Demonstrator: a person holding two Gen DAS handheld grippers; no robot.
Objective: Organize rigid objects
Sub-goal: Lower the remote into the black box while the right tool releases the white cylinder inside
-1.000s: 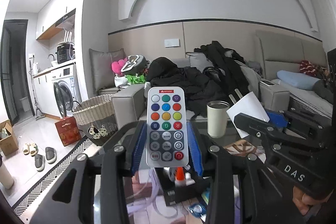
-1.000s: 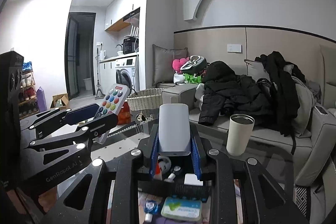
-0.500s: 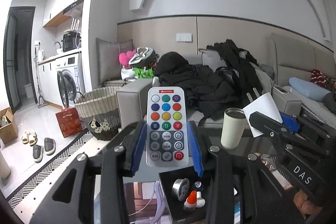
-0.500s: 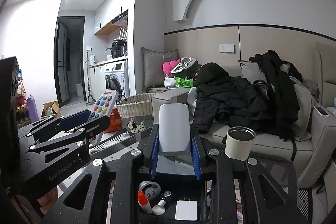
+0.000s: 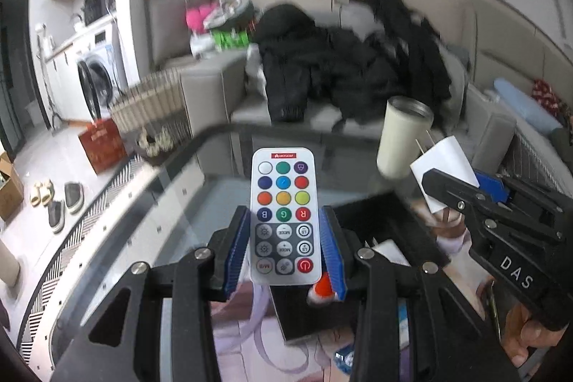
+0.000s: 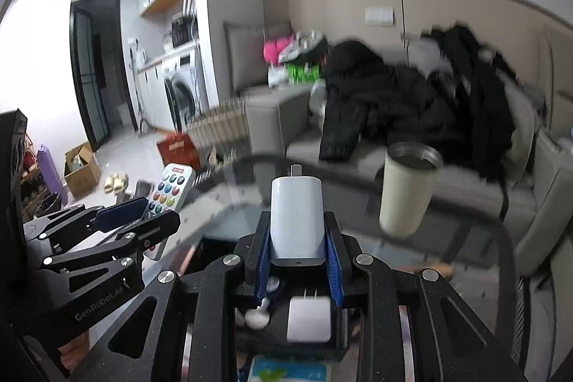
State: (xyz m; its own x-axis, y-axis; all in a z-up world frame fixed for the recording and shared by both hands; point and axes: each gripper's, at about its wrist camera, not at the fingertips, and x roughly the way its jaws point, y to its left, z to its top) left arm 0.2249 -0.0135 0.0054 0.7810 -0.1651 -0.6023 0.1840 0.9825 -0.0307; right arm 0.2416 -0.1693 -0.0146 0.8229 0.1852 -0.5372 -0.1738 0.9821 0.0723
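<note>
Nearest, the left gripper [image 5: 283, 251] has its blue pads clamped on the lower half of a white remote [image 5: 283, 217], buttons facing the camera, so it can likely be lowered end-first; the right gripper [image 6: 297, 249], at three o'clock in the left view, pinches a white charger [image 6: 297, 217] by its flat sides, prongs pointing away; beneath both, a black organizer tray [image 6: 343, 332] on the glass table [image 5: 172, 203] already holds another white plug [image 6: 308, 319], seemingly the destination; beyond, at one o'clock, a cream tumbler [image 6: 406, 190] stands; farthest, a sofa [image 6: 272, 117] heaped with dark coats.
</note>
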